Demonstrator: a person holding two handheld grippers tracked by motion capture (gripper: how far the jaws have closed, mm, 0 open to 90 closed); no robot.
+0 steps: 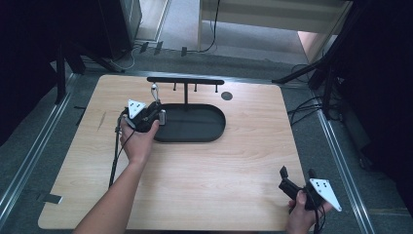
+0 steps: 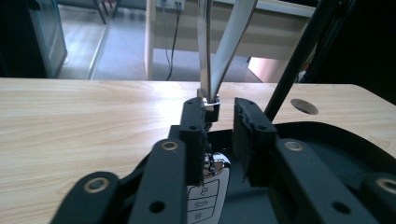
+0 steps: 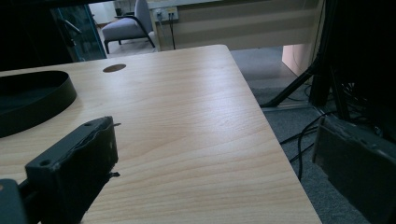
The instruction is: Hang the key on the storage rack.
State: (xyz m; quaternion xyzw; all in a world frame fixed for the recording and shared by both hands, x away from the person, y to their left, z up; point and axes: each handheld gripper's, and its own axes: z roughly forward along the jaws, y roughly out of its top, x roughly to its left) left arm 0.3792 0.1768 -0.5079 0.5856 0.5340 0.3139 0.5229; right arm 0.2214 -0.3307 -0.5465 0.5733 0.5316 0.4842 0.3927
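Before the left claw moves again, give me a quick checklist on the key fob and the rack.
1. Left claw at the key fob: ok, the fob lies low between the jaws, over the black tray.
2. Firm grip on fob: cannot tell, a gap shows between the jaws.
3. Strap runs upward from the claw tips: ok.
4. Strap hooked on the rack peg: cannot tell.
5. Right claw out of the way: ok, open at the table's near right corner.
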